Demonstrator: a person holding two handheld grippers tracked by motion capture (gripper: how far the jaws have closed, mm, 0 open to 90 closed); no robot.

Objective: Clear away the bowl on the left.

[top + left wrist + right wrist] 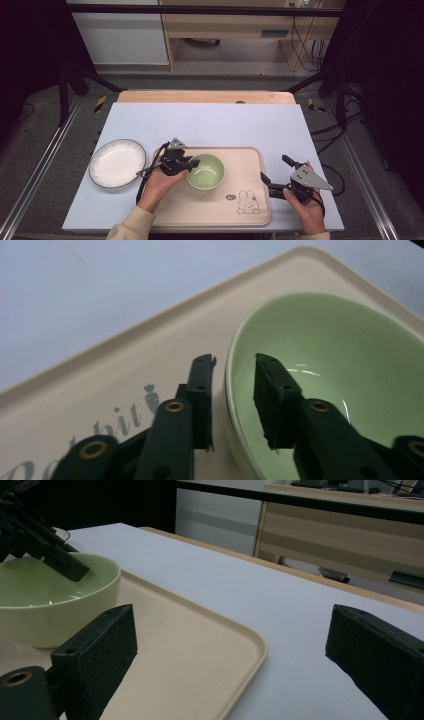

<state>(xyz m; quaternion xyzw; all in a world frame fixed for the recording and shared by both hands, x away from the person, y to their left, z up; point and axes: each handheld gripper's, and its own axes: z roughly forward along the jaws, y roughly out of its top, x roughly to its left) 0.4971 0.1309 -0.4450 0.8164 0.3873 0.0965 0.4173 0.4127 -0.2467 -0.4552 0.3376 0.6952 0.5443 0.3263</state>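
The pale green glossy bowl (205, 171) is sitting on the beige tray (250, 210); the left tool (234, 390) is straddling its rim, jaws loosened, while the right tool (277, 175) is hovering wide open.

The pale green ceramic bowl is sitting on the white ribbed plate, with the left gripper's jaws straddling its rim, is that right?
Not quite. The pale green ceramic bowl sits on the beige plastic tray with the rabbit print, not on the white ribbed plate, which lies bare on the table to the tray's left. The high view shows this. The left gripper does straddle the bowl's rim, one jaw inside, one outside.
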